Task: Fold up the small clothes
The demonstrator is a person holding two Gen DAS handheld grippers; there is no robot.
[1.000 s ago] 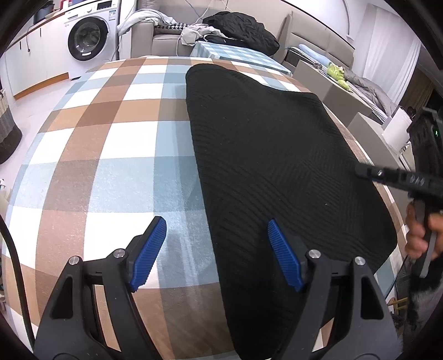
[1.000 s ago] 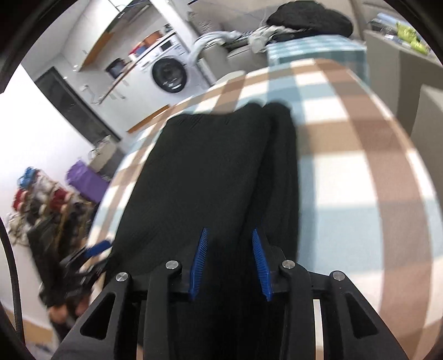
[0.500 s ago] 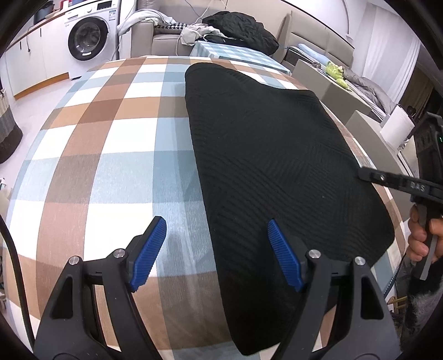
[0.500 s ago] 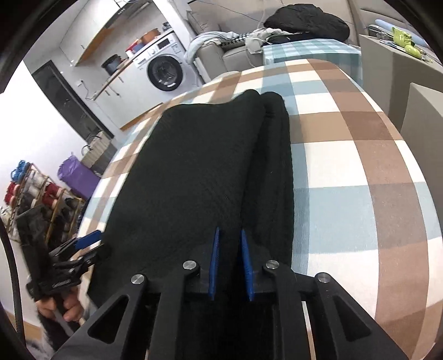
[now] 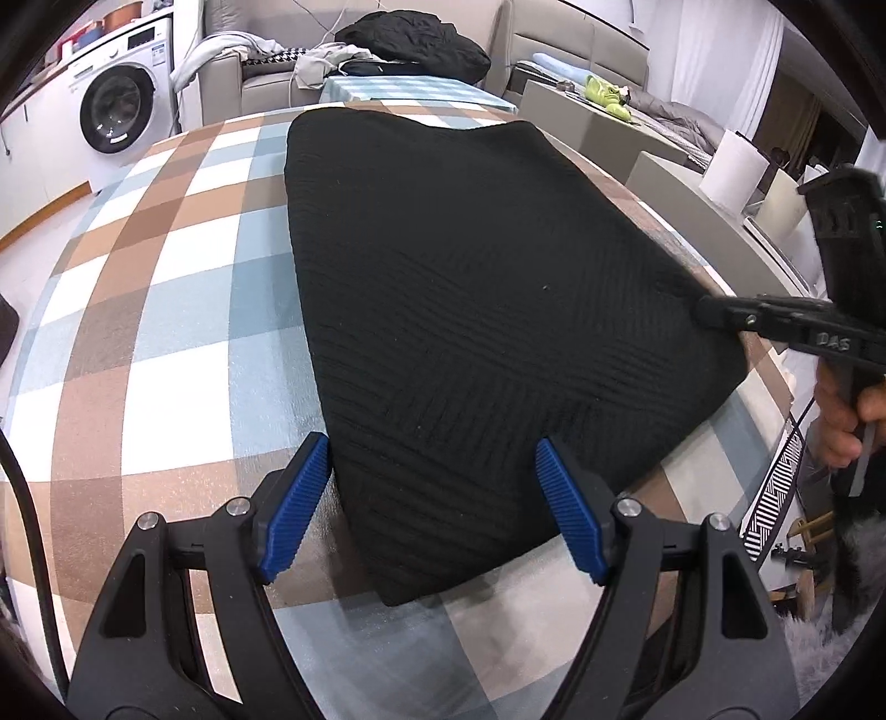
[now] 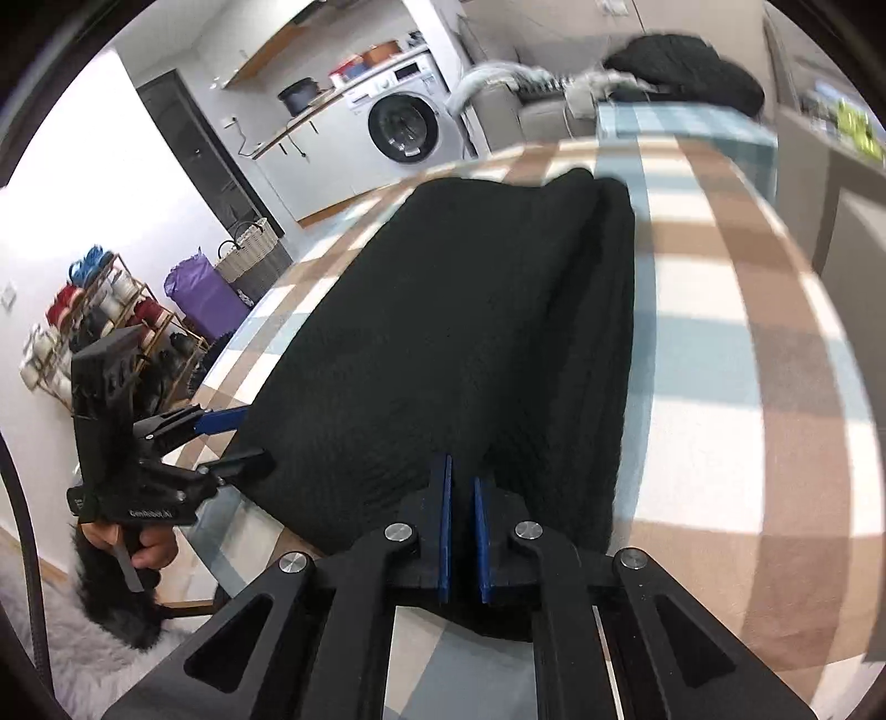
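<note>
A black knit garment [image 5: 470,310] lies flat on the checked tablecloth [image 5: 166,310], folded lengthwise. My left gripper [image 5: 432,498] is open, its blue fingers straddling the garment's near corner just above the cloth. My right gripper [image 6: 460,498] is shut on the garment's near edge [image 6: 443,343]; it also shows in the left wrist view [image 5: 714,313] at the garment's right corner. The left gripper shows in the right wrist view [image 6: 243,437] at the garment's left corner.
The table edge runs close behind both grippers. A washing machine [image 5: 119,111], a sofa with piled clothes [image 5: 410,39] and a low table [image 5: 603,122] stand beyond the far end. A shoe rack [image 6: 99,310] and baskets stand on the floor.
My right gripper closed on the garment's edge and has pulled it back along the table. The left gripper moved in over the garment's near corner, still open.
</note>
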